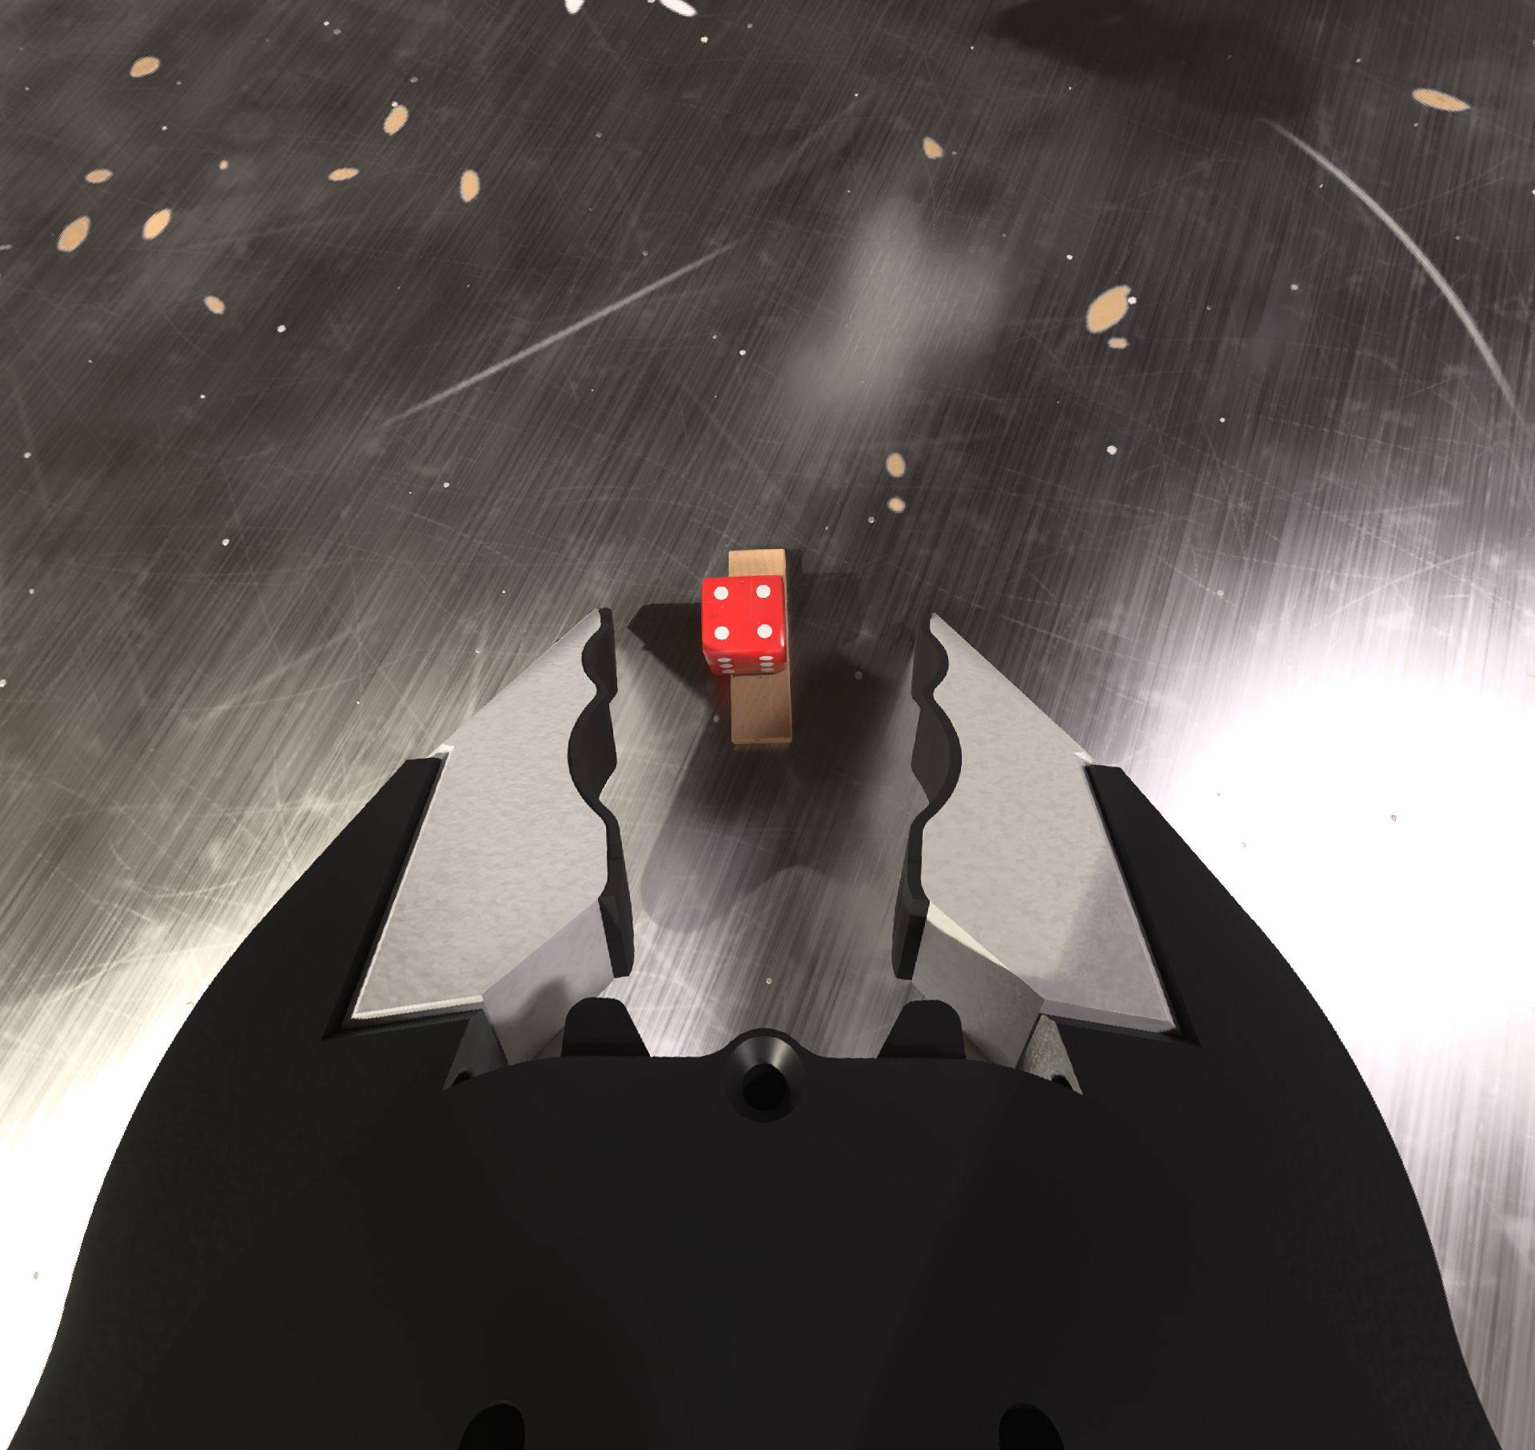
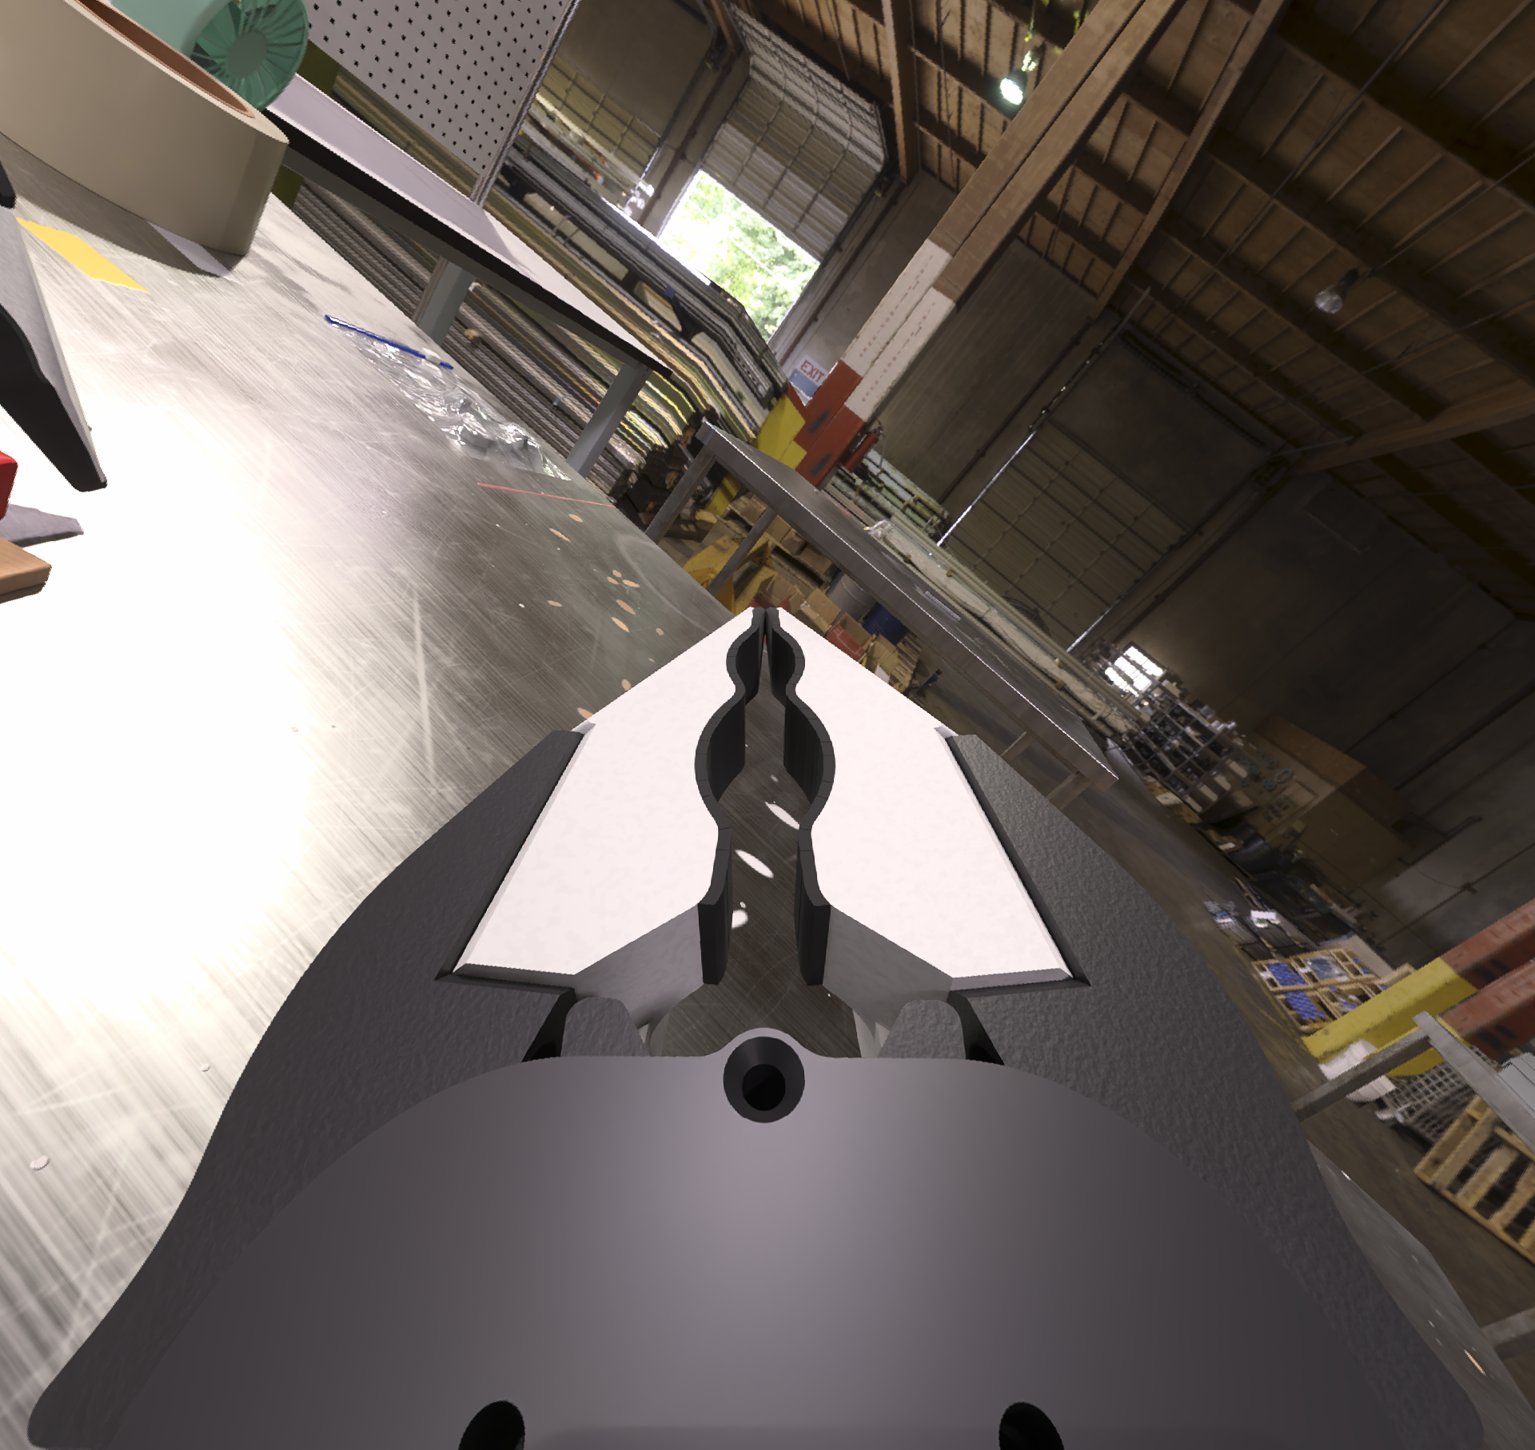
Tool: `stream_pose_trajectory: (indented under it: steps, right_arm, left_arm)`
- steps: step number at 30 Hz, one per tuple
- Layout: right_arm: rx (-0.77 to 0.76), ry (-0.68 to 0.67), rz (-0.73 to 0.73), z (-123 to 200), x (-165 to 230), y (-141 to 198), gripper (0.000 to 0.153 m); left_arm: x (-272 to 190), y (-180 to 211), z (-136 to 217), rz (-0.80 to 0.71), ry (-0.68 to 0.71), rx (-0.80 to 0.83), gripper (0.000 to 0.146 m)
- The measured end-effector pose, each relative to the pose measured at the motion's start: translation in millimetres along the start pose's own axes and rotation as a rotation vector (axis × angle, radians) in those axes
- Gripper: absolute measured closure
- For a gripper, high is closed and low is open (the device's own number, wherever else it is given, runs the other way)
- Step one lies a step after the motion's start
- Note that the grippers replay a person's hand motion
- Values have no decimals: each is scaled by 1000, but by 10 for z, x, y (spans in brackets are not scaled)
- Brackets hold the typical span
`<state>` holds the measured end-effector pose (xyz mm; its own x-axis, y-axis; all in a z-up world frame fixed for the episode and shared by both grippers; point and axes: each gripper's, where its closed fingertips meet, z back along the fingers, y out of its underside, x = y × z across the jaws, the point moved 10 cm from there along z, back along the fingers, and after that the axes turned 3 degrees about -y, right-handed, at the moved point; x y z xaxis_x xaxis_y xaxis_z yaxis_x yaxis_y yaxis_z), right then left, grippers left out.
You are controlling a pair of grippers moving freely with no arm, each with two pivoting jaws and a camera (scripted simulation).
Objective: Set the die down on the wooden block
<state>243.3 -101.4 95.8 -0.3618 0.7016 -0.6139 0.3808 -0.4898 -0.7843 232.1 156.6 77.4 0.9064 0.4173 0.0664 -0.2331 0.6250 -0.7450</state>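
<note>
Resting: die point(image 1: 743, 621) on wooden block point(image 1: 760, 712), scratched metal table point(image 1: 415, 413), warehouse beyond.

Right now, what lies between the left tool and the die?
Nothing but bare metal table, in the left wrist view: the left tool is open, the die beyond.

A tan tape roll point(image 2: 125, 115) and teal fan point(image 2: 220, 31) — both on the scratched metal table point(image 2: 332, 580).

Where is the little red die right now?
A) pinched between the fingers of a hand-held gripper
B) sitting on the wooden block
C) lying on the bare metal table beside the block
B: the red die rests on the wooden block, ahead of the left hand-held gripper, whose fingers stand apart and clear of it.
</note>
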Motion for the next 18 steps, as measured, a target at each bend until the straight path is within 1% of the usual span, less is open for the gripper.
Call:
stream_pose_trajectory:
  steps: [18]
  right_arm:
    - [0,-4,3,-6,-1,1,153]
  left_arm:
    - [1,-1,-2,0,1,0,74]
